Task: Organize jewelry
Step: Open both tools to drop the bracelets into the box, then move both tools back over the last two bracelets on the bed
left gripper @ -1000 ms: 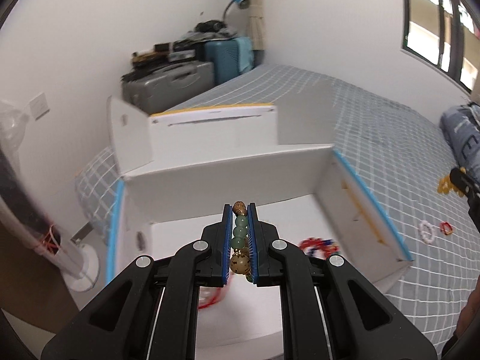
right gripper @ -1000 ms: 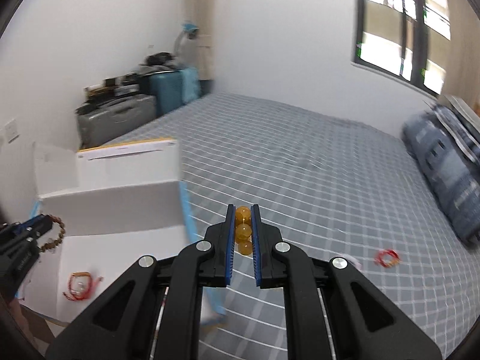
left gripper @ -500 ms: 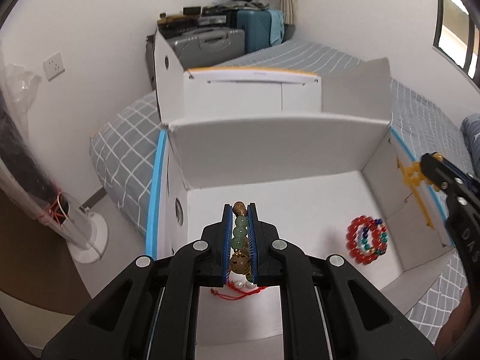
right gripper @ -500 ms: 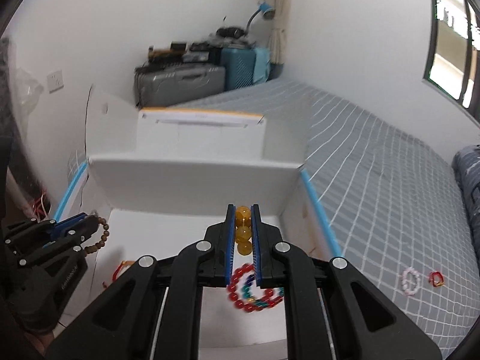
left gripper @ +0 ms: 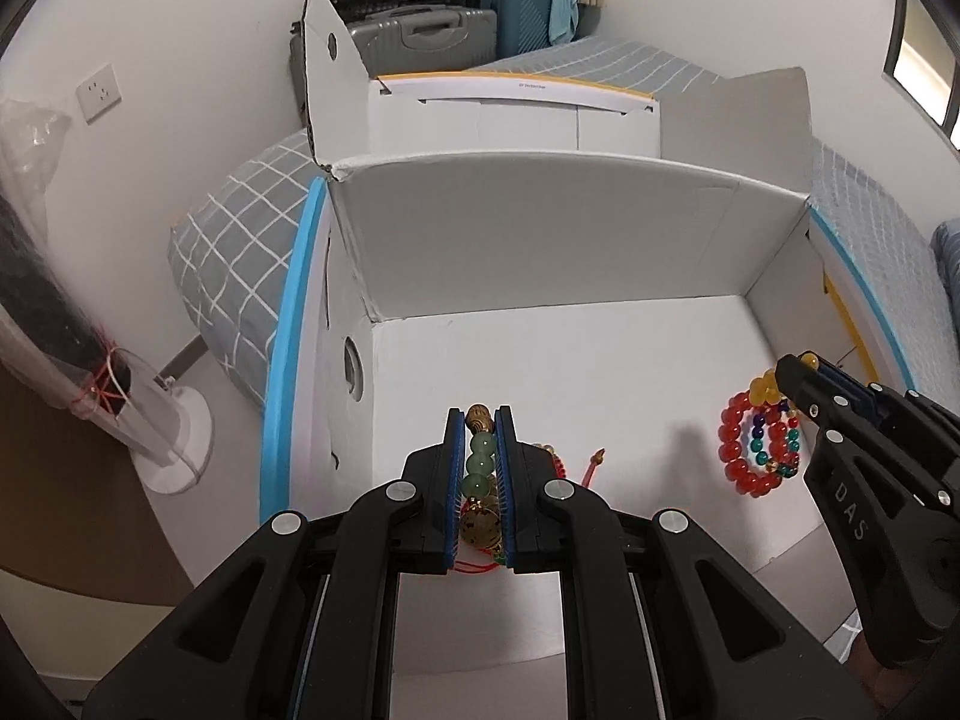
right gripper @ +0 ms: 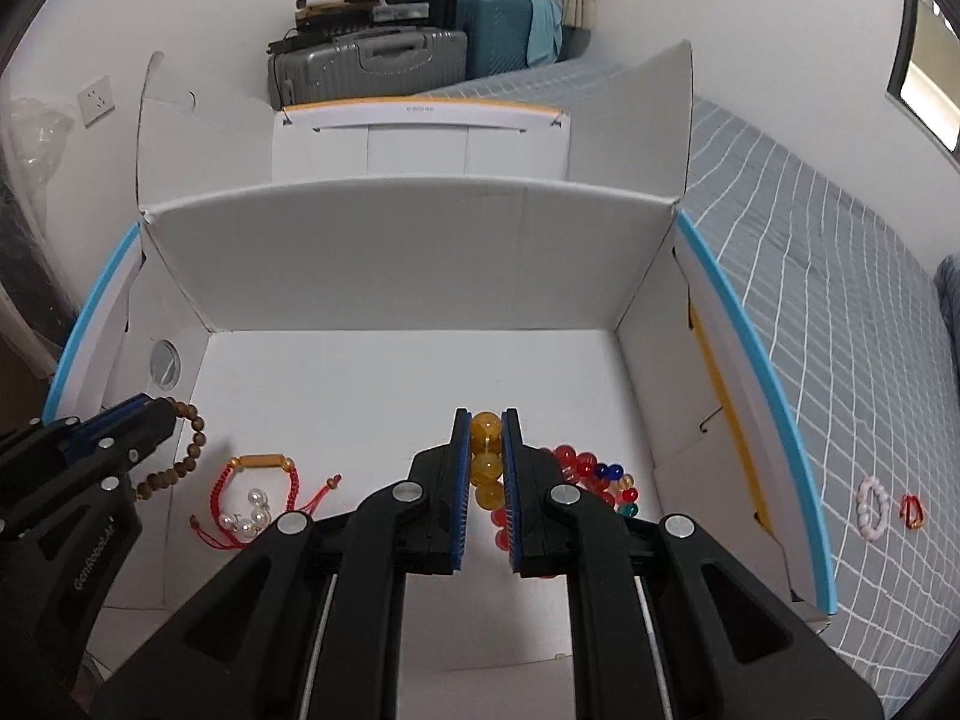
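Observation:
An open white cardboard box [left gripper: 540, 228] [right gripper: 408, 252] sits on the bed. My left gripper [left gripper: 479, 420] is shut on a green and brown bead bracelet [left gripper: 479, 462] over the box's left side; its brown beads show in the right wrist view [right gripper: 189, 450]. My right gripper [right gripper: 486, 420] is shut on a yellow bead bracelet [right gripper: 485, 462] over the box's right side. On the box floor lie a red bead bracelet [left gripper: 741, 450] [right gripper: 576, 462], a multicoloured bead bracelet [left gripper: 774, 444] and a red cord bracelet with pearls [right gripper: 252, 498].
A white bead ring [right gripper: 873, 507] and a small red ring [right gripper: 912, 510] lie on the grey checked bedsheet [right gripper: 840, 312] right of the box. Suitcases [right gripper: 372, 63] stand at the far wall. A white fan base [left gripper: 180, 444] stands on the floor at left.
Both grippers have moved from over the bed to over the box and lowered toward its floor, each still holding its bracelet.

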### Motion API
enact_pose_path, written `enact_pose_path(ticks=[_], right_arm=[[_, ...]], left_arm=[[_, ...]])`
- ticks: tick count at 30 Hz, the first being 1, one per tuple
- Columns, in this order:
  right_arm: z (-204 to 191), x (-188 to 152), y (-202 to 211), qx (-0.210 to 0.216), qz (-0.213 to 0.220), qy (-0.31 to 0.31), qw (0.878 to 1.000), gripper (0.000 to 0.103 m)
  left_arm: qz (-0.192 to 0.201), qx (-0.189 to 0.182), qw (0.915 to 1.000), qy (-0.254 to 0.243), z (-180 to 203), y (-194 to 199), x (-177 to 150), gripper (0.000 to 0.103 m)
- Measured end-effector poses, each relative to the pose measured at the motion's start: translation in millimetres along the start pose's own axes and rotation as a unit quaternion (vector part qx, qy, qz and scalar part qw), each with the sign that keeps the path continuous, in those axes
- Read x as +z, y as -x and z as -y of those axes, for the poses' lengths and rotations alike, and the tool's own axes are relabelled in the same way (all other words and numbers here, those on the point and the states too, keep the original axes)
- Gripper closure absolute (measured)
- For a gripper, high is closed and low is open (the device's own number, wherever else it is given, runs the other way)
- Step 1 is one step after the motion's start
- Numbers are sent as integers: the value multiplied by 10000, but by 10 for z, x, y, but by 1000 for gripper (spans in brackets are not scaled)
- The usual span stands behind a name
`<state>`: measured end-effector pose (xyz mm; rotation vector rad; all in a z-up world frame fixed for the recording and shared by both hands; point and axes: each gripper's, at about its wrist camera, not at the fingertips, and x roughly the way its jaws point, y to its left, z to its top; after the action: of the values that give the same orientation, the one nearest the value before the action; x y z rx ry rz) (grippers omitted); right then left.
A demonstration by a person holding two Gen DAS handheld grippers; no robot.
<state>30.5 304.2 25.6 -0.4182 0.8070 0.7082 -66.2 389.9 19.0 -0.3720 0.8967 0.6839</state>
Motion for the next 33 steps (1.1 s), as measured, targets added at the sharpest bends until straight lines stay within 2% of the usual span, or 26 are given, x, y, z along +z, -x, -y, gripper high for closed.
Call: enact_pose_path(ticks=[8,9,11,13,16,17,19,22,28,33], right_arm=[[45,-12,23,14,-91,-115,9999,92],[58,-10,42,20,-104,-133,9999,86],[87,18,83,62,-60,-193,9998,70],[122,41,156,20,76,-266,9996,50],[226,57,320,-70,327,-400,9986,33],[268,60,388,-117,435,-435,9980,30],[328,66,482,-197,592,-447,9970,19],[497,46,637,-332,823,-486,9949,11],[1041,-94,939,-733,1046,-628,9898,8],[1605,-284,1132,-1041,1082,-866,9849,8]], left_arm=[[59,-16,10000,64,-18,24,14,91],[69,-14,10000,64,-17,32,12,91],[100,-26,9999,28,-1,55,-2,84],[156,-27,9999,3,31,91,-17,70],[306,20,9995,-17,79,173,-29,59],[340,21,9994,-29,99,199,-30,56],[496,82,9987,-82,155,288,-30,39],[760,185,9965,-283,301,422,-39,26],[1091,9,9929,-471,690,666,-64,5],[1268,-221,9887,-769,1191,818,-112,6]])
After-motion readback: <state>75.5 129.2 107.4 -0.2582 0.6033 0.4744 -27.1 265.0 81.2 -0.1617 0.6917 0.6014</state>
